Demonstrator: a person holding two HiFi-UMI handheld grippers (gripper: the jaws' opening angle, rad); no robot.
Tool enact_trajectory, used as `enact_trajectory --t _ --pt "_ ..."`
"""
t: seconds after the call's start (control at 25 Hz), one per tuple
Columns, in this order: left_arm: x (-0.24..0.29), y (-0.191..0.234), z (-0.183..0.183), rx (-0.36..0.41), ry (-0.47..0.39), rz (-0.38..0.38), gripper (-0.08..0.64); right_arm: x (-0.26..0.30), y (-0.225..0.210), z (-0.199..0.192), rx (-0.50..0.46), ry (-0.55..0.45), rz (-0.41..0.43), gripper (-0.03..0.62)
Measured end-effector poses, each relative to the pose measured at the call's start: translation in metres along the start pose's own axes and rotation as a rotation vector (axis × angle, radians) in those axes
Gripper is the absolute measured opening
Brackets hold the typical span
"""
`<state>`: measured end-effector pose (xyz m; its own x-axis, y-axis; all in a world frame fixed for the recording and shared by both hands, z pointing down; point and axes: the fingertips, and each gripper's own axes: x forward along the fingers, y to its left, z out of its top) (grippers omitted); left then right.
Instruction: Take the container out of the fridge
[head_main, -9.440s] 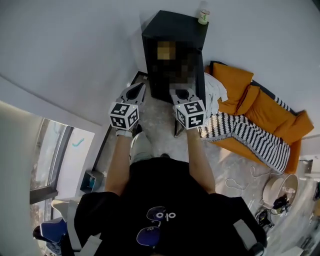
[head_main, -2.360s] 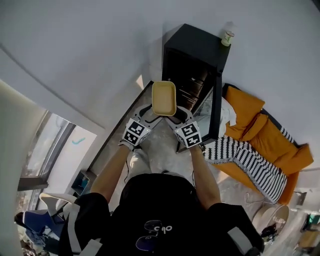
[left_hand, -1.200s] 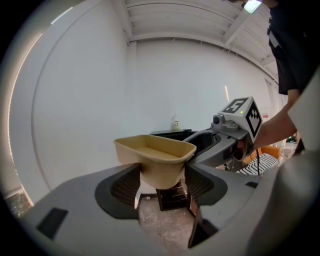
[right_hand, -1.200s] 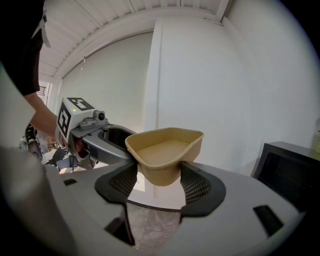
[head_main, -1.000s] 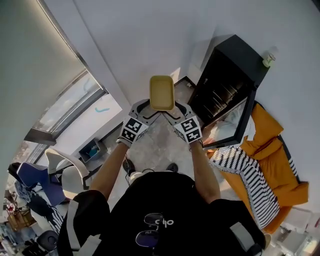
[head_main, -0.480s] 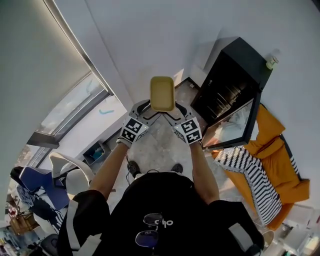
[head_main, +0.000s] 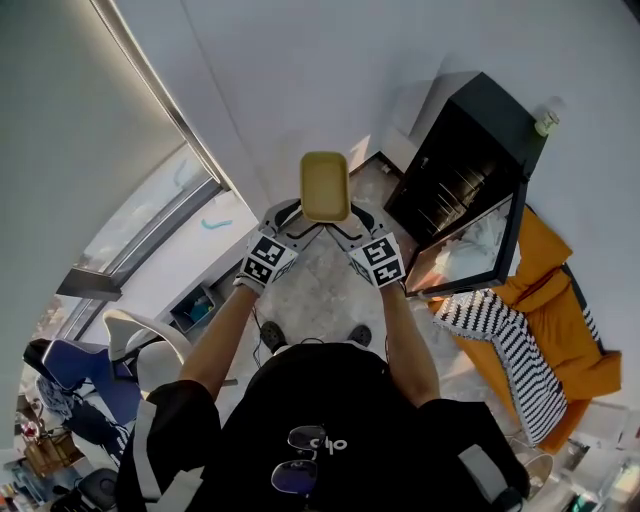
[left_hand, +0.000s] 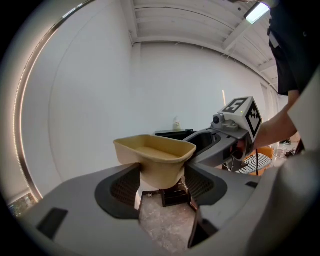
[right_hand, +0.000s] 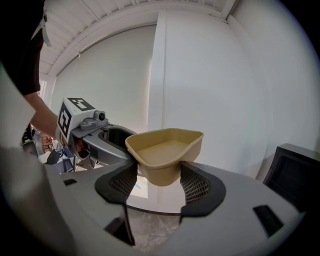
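Container (head_main: 325, 186) is already out of the fridge (head_main: 468, 150). It's a tan, open-top tub, looks empty inside, and it's hanging in mid-air in front of the person, well apart from the black fridge off to the right. The fridge door (head_main: 470, 250) is hanging open, and there's a little bottle (head_main: 545, 122) sitting on top of the cabinet.

Both tools are on it. The left gripper (left_hand: 162, 187) has its jaws pressed in against the narrow lower body of the tub, and the right gripper (right_hand: 157, 182) is doing the same from the other side. So it's a two-handed clamp with the rim riding above the pads. The tub looks pretty level in both gripper views, no obvious tilt.

My read is that the "take it out" part is basically done and this is the carry-away bit. Whatever comes next, the main thing is keeping the two grippers moving together. If one drifts or twists relative to the other, the tub could pop out of a clamp or tip. It'll need somewhere to land, and I can't spot a set-down surface in these views. That door likely wants shutting at some point too, which means freeing a gripper first.
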<state>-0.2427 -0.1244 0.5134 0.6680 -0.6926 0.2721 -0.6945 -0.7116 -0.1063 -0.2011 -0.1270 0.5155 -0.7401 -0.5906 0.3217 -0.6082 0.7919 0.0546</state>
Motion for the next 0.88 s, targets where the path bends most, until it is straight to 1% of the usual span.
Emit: enact_trajectory --t 0.32,0.44,0.88 --pt "-0.0032 0.0088 -0.0019 0.006 -0.010 -0.005 0.282 0.0082 0.0028 0.0030 -0.002 0.004 -0.005 0.278" --pt "-0.0048 0.0098 -0.0051 0.001 0.003 -0.005 0.282 0.0095 0.0043 0.0034 0.000 0.003 -0.003 0.278" --pt "-0.0023 0.0100 -0.0023 0.005 0.003 -0.002 0.282 0.0085 0.0020 0.0080 -0.002 -0.009 0.000 0.278"
